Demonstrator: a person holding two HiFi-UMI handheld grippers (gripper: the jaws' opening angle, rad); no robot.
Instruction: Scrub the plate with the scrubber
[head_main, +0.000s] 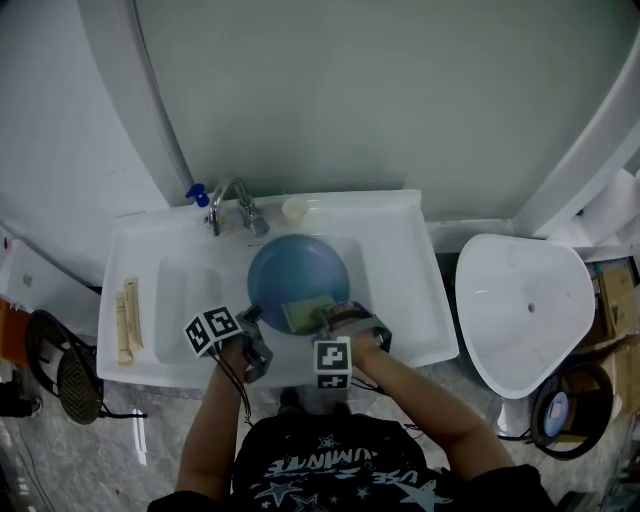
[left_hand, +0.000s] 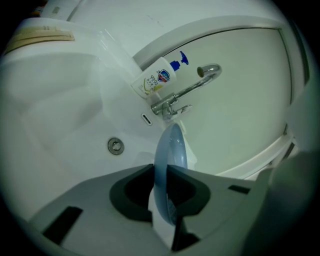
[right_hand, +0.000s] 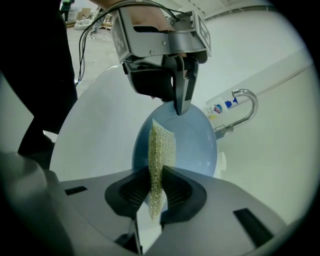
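A round blue plate (head_main: 298, 272) hangs tilted over the white sink (head_main: 400, 260), below the tap. My left gripper (head_main: 252, 320) is shut on the plate's near-left rim. In the left gripper view the plate (left_hand: 171, 152) stands edge-on between the jaws of that gripper (left_hand: 165, 186). My right gripper (head_main: 328, 320) is shut on a flat yellow-green scrubber (head_main: 305, 313), which lies over the plate's near edge. In the right gripper view the scrubber (right_hand: 161, 155) rises upright from the gripper (right_hand: 157, 189) in front of the plate (right_hand: 195, 145), with the left gripper (right_hand: 179, 107) clamped on the far rim.
A chrome tap (head_main: 235, 205) and a soap bottle with a blue pump (left_hand: 154, 81) stand at the sink's back, with a small white cup (head_main: 294, 209) beside them. Tan sticks (head_main: 127, 320) lie on the sink's left ledge. The drain (left_hand: 115, 145) shows in the basin. A white fixture (head_main: 525, 305) stands to the right.
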